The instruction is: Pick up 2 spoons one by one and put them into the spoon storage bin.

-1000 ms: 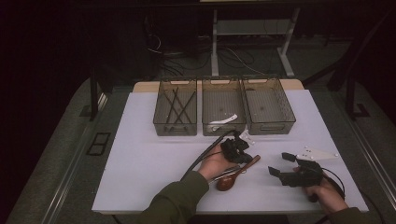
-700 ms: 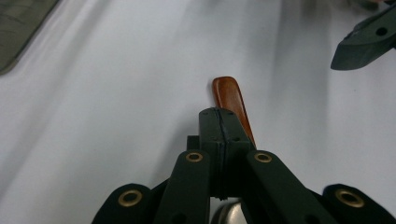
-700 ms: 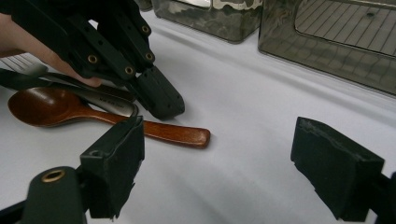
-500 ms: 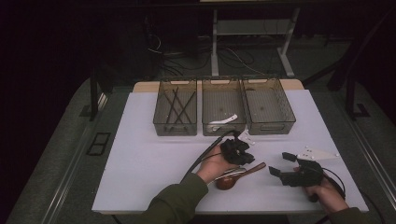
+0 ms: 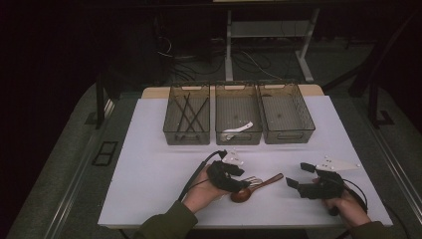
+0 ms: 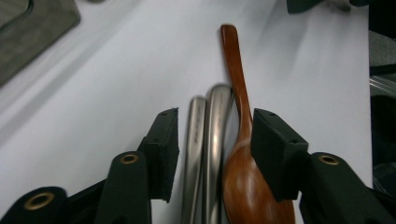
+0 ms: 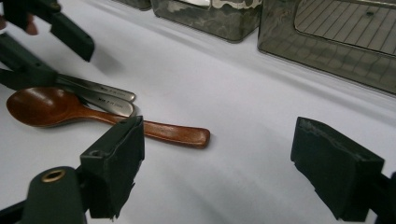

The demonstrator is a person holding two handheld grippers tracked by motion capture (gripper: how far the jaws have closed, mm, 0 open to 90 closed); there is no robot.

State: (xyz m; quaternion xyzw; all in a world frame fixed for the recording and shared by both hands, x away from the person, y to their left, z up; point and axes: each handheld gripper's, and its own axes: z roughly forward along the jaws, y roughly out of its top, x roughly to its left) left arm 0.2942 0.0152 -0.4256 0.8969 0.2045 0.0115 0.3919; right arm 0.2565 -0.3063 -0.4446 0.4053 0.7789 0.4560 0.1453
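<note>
A brown wooden spoon [image 5: 259, 185] lies on the white table beside two metal cutlery handles [image 5: 255, 179]. My left gripper [image 5: 242, 178] is low over them and open. In the left gripper view its jaws straddle the metal handles [image 6: 205, 140], and the right jaw stands over the neck of the wooden spoon [image 6: 238, 88]; a gap shows beside the left jaw. My right gripper [image 5: 297, 175] hovers to the right of the spoon, open wide and holding nothing. In the right gripper view the spoon [image 7: 56, 107] lies ahead of its left jaw, with my left gripper [image 7: 46, 42] beyond.
Three see-through trays stand in a row at the back: the left one [image 5: 170, 130] holds black sticks, the middle one [image 5: 238, 140] a white utensil, the right one [image 5: 308, 127] looks empty. A white plastic piece [image 5: 341, 164] lies near my right hand.
My left gripper has drawn back toward the person and lowered over the cutlery. The spoon's handle swung slightly to the right. The right gripper barely moved.
</note>
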